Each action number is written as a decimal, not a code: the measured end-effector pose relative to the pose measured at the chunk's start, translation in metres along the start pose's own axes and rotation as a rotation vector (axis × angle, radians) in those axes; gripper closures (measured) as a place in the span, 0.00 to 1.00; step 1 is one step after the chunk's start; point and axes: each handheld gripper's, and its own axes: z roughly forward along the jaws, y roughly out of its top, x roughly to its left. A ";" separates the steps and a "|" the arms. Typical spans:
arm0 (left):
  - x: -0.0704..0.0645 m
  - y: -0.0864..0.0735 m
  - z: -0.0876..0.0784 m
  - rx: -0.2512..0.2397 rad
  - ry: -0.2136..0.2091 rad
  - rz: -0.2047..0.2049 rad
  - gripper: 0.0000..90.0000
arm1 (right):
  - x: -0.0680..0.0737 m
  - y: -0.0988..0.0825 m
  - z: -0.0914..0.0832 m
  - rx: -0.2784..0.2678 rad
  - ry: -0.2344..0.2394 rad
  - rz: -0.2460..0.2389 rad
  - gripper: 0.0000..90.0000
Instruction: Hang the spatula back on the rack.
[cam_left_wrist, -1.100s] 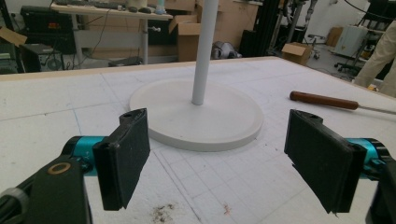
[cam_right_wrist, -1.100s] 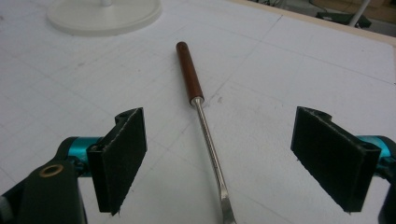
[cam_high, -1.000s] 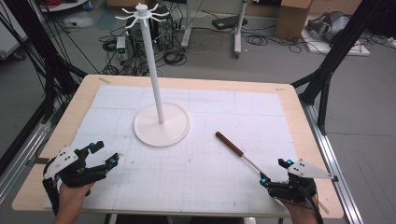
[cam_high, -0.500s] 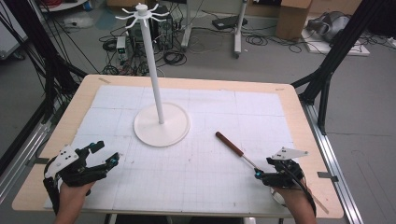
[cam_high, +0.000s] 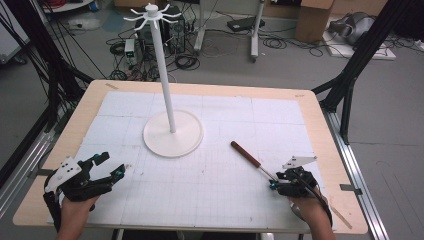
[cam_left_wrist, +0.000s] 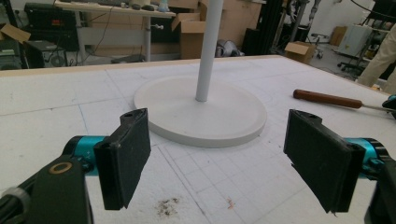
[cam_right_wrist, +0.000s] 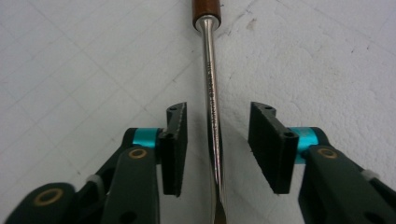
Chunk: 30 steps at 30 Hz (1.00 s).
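A tool with a brown wooden handle (cam_high: 246, 154) and a thin metal shaft (cam_right_wrist: 210, 84) lies flat on the white gridded mat (cam_high: 215, 200), right of centre. My right gripper (cam_high: 274, 184) sits low over the shaft's near end. In the right gripper view its jaws stand on either side of the shaft (cam_right_wrist: 215, 144) with a gap on each side. They have just been closing, and the pads are not pressing on the shaft. My left gripper (cam_high: 112, 165) rests at the front left, open wide with nothing between its pads (cam_left_wrist: 126, 154).
A white stand rises from a round base (cam_high: 172, 135), its tall pole (cam_high: 162, 70) topped with hooks, at the mat's middle back. The wooden table edge (cam_high: 330, 150) runs close on the right. Black frame posts, cables and boxes lie beyond the table.
My right gripper has moved left and down onto the tool's shaft, and its jaws have narrowed around it. The left gripper has stayed put.
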 end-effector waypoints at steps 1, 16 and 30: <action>0.000 0.000 0.000 0.000 0.001 0.000 0.26 | 0.000 0.000 0.000 0.000 -0.001 0.003 0.68; -0.002 -0.001 0.001 0.007 0.002 0.004 0.26 | 0.000 0.003 0.000 0.035 0.020 -0.019 0.92; -0.001 -0.001 0.001 0.016 0.001 0.003 0.26 | -0.005 0.002 0.000 0.030 0.056 0.001 0.94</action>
